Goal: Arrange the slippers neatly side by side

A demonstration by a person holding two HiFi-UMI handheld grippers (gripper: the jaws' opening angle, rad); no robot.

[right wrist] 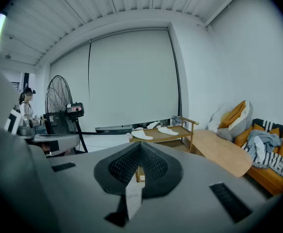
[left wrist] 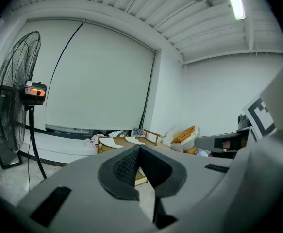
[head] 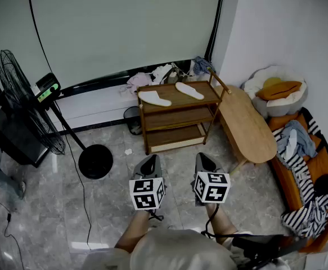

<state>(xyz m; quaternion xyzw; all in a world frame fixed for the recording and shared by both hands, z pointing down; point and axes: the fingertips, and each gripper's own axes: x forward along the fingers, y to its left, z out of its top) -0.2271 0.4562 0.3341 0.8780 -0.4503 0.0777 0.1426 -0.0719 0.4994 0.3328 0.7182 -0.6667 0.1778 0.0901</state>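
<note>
Well, head view: I see fan left and oval table right of wooden rack. White slippers lie apart, angled, on top shelf. Grey tiled floor. Left gripper view: left gripper jaws together, empty. Right gripper view: right gripper likewise, rack ahead.

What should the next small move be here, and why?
Likely bring the left gripper and right gripper forward to the rack: both are shut, empty and short of it, while the nearer slipper and farther slipper lie apart, skewed, on its top shelf.
</note>
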